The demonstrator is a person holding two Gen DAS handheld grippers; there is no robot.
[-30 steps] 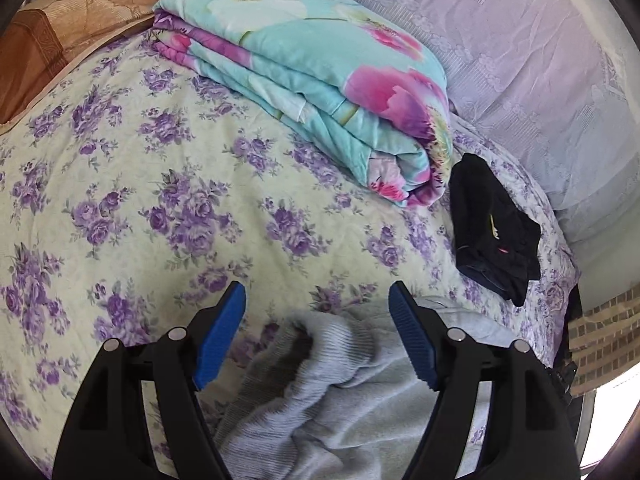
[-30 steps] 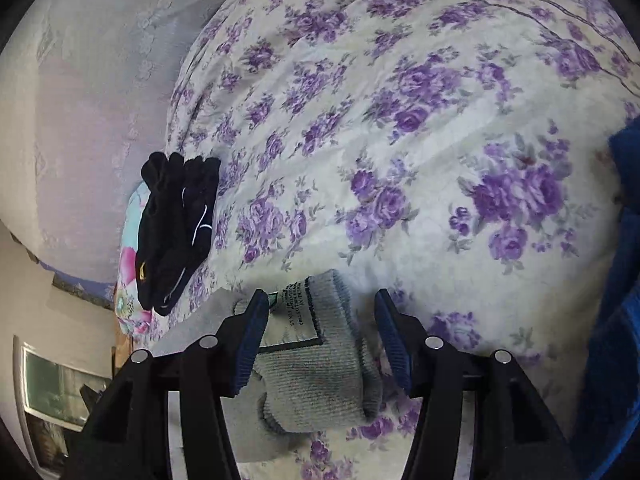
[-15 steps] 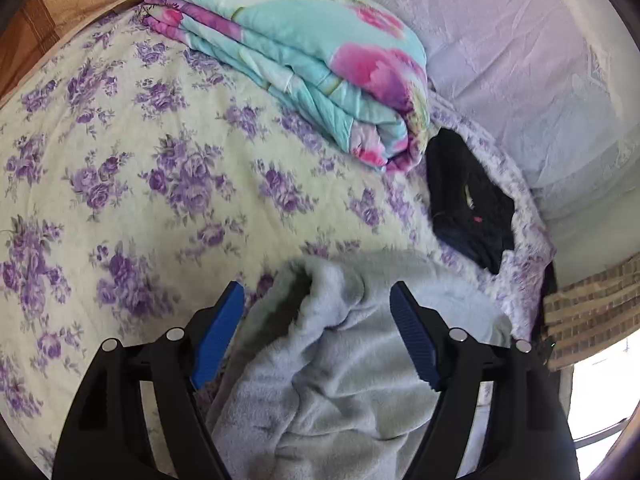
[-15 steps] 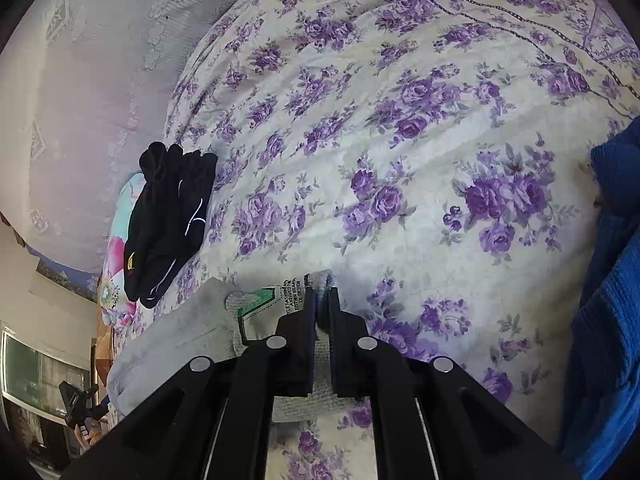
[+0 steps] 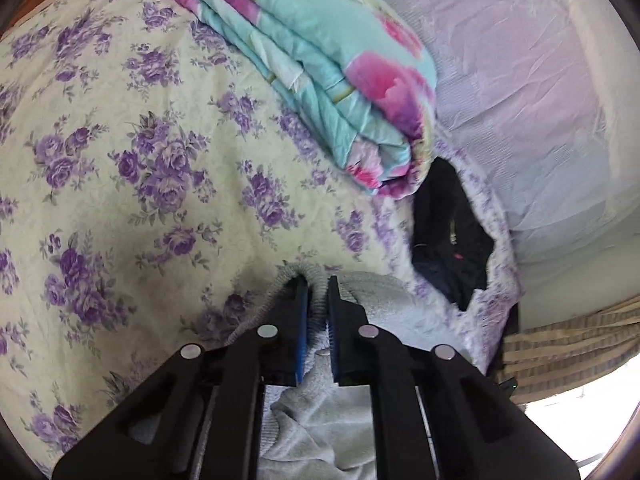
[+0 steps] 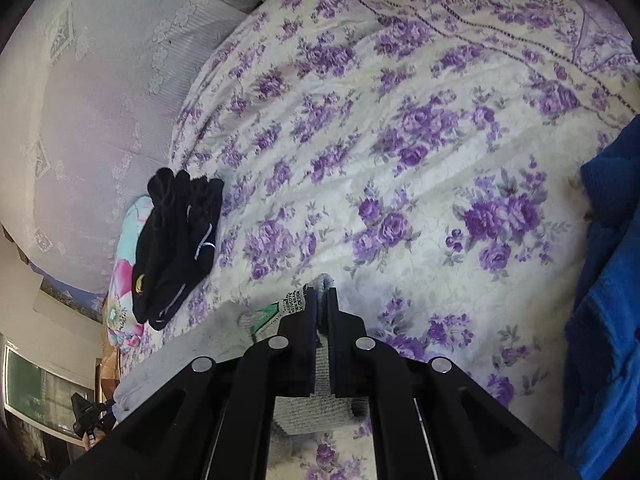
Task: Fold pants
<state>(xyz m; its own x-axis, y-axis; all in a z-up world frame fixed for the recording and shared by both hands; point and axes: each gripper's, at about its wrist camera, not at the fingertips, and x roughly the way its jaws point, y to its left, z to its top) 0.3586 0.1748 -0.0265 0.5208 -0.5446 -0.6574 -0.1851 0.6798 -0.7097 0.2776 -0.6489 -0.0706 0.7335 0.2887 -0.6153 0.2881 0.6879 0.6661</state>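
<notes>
Across a bed spread with a cream bedcover point(image 5: 132, 148) printed in purple roses lie the grey pants point(image 5: 316, 424), bunched and rumpled at the near edge of both views; the left gripper point(image 5: 317, 280) has its blue-padded jaws drawn almost together on a ribbed fold of the grey cloth, which rises in a small ridge between the tips; the right gripper point(image 6: 321, 290) is likewise pinched nearly closed on a ribbed grey edge of the pants point(image 6: 316, 404), just beside a sewn-in label point(image 6: 288, 306) with green and white print; beyond the left gripper a folded quilt point(image 5: 332, 72) in turquoise with pink flowers rests on the bedcover, and close to its lower end a heap of black clothing point(image 5: 452, 240) sits at the bed's edge; the same black clothing point(image 6: 176, 240) shows in the right wrist view, well apart from the gripper; a pale lilac curtain point(image 5: 520, 92) with a woven pattern hangs behind the bed; a blue towel-like cloth point(image 6: 604, 300) lies along the right side of the bedcover point(image 6: 400, 120); a strip of brown striped fabric point(image 5: 568, 352) shows past the bed's corner, with bright daylight below it.
</notes>
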